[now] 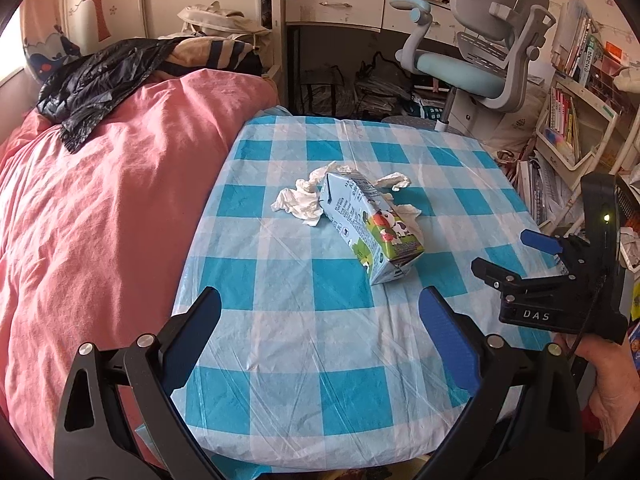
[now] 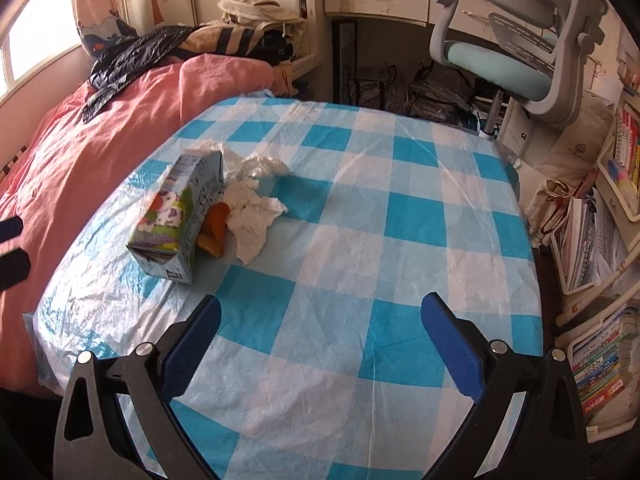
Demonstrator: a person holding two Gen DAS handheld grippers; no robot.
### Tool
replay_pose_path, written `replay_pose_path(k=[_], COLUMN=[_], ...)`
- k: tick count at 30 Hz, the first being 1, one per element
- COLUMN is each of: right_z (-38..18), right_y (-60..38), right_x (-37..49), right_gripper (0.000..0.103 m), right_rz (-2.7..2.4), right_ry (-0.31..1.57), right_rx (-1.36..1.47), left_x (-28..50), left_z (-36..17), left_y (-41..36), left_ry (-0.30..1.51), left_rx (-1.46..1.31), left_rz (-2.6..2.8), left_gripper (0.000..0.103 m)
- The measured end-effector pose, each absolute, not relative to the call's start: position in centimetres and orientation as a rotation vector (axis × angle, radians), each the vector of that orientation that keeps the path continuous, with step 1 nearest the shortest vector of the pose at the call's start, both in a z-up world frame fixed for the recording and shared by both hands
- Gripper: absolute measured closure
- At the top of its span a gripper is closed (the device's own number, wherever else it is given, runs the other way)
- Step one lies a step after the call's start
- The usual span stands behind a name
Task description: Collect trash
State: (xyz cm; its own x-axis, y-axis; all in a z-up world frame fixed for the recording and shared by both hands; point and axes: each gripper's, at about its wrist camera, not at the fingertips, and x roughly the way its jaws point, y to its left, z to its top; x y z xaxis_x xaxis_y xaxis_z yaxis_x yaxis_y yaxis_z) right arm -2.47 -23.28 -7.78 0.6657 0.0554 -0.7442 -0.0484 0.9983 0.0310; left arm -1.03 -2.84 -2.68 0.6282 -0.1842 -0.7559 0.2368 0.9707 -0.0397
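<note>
My left gripper (image 1: 320,312) hangs over the near edge of the table (image 1: 280,380), its blue-padded fingers (image 1: 452,344) spread wide with nothing between them. My right gripper (image 2: 320,320) is the same: fingers well apart, empty, above the blue-and-white checked tablecloth (image 2: 360,240). From the left camera I see that right gripper (image 1: 516,252) off to the right side of the table, held in my right hand (image 1: 608,392).

Farther in, near the middle of the table, lies the trash. A milk carton (image 1: 368,228) with a cartoon cow rests on its side, one end toward me. Crumpled white tissues (image 1: 300,200) are heaped just beside and behind it, touching it. From the right camera an orange peel (image 2: 214,232) shows, tucked between the carton (image 2: 180,208) and the tissues (image 2: 252,216).

Left of the table a pink duvet (image 1: 100,200) covers the bed, and a black plastic bag (image 1: 96,80) lies crumpled on its far end. Beyond the table stand a grey-and-teal desk chair (image 1: 480,64) and a white desk (image 1: 340,4); shelves of books (image 1: 568,120) fill the right side.
</note>
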Motion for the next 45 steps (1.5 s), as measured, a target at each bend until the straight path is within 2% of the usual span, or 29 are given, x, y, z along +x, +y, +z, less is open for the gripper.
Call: replay_pose_path(k=[13, 45], right_z=[-5.1, -5.3], right_y=[-22.8, -20.5], right_x=[-4.8, -4.6], right_gripper=[0.007, 0.007], right_rz=[0.035, 0.096], right_ry=[0.674, 0.658], right_rx=[0.104, 0.024], left_x=[-2.4, -1.9], left_z=[-2.2, -2.2], left_y=[-1.3, -0.9], left_ry=[0.853, 0.871], left_rx=[0.024, -0.022], left_rz=[-0.257, -0.258], left_gripper=[0.007, 0.007])
